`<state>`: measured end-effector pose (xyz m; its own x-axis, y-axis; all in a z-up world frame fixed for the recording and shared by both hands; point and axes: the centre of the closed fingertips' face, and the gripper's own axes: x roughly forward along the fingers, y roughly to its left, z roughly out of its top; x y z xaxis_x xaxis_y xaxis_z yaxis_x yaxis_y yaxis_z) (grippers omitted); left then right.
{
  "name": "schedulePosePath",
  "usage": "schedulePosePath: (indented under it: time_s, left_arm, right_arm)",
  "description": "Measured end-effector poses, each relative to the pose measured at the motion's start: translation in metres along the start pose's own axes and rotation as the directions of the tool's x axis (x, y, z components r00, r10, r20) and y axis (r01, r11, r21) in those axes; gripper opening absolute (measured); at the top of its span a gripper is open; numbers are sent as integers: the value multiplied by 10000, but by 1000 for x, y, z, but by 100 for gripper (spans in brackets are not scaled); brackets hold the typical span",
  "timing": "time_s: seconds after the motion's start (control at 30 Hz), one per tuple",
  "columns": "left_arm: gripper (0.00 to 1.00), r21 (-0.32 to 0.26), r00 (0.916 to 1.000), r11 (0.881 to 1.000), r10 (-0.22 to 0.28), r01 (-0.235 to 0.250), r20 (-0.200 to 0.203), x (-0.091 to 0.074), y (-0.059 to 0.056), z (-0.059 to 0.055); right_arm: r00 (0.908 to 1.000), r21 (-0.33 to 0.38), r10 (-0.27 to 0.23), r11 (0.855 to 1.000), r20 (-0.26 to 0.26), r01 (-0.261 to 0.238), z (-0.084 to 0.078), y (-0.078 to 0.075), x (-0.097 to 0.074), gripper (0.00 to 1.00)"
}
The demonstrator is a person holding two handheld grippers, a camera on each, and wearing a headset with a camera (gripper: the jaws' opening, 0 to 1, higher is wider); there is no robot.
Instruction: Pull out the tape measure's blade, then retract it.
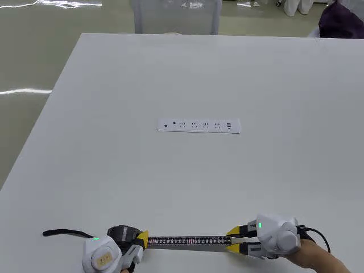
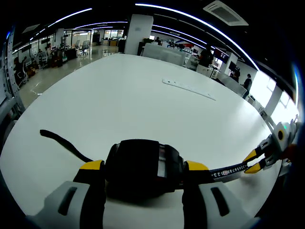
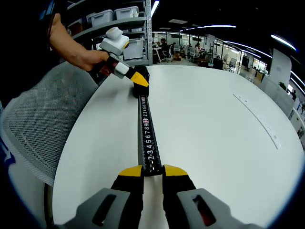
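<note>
The black tape measure case (image 2: 143, 167) sits at the table's near edge, and my left gripper (image 2: 144, 167) is shut on it between yellow-tipped fingers (image 2: 92, 166). In the head view the case (image 1: 124, 234) is at bottom left with its black wrist strap (image 1: 63, 232) trailing left. The dark numbered blade (image 1: 187, 241) runs out to the right over the table. My right gripper (image 1: 233, 240) is shut on the blade's end. In the right gripper view the blade (image 3: 147, 138) stretches away from my right gripper (image 3: 152, 170) to the case (image 3: 141, 88).
A white power strip (image 1: 199, 125) lies flat near the middle of the white table (image 1: 114, 142). A grey mesh chair back (image 3: 43, 129) stands by the near edge. A translucent bin (image 1: 176, 16) stands beyond the far edge.
</note>
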<state>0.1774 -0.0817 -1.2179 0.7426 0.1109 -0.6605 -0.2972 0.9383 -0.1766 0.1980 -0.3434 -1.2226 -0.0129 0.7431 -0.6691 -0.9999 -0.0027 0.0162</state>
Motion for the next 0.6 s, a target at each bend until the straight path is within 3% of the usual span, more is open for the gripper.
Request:
schedulePosePath:
  time_s: [0.6]
  left_arm:
    - [62,-3,10000,10000,-81,81,-9,0,1,-1]
  right_arm:
    - [10000,-86,30,10000,-54,-30,5,-1,3,13]
